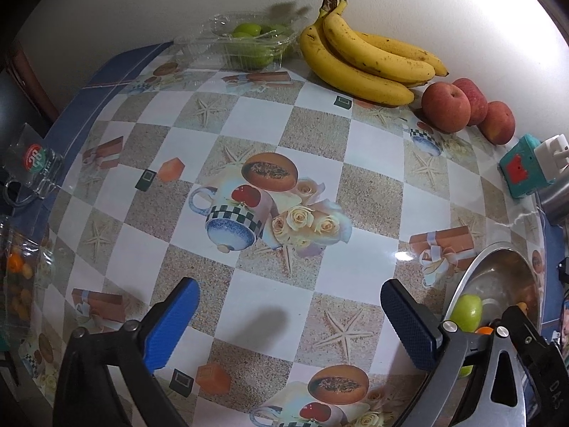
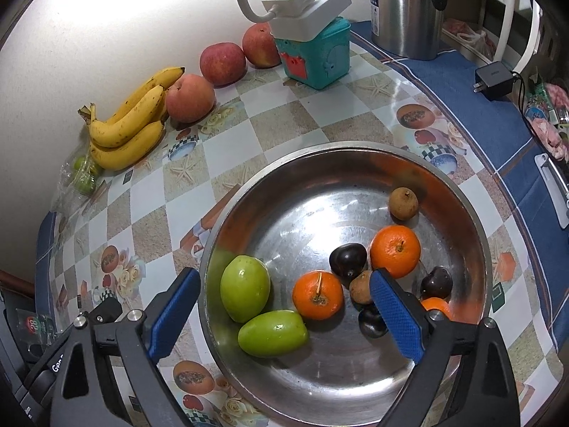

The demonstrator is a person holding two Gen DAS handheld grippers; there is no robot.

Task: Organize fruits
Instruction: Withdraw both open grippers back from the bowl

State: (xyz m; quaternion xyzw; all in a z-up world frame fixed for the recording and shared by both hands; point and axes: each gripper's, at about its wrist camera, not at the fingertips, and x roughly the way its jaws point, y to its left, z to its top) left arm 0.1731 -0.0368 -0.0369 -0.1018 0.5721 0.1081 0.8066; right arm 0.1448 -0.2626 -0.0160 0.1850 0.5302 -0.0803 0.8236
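Your left tongs [image 1: 290, 315] are spread wide and empty above the checked surface [image 1: 284, 135]. Ahead of them, along the wall, sit a clear plastic tray of green fruits [image 1: 249, 44], a bunch of bananas [image 1: 366, 57] and three red apples [image 1: 466, 108], the bananas touching the nearest apple.

Your right tongs [image 2: 284, 307] are also spread wide, holding nothing, poised over the steel bowl [image 2: 473, 213]. In that bowl lie two green fruits [image 2: 258, 306] touching each other on the left, two full oranges [image 2: 355, 275], a third orange [image 2: 435, 306] partly hidden behind your right finger, dark plums [image 2: 347, 259] and two small brown fruits [image 2: 402, 203].
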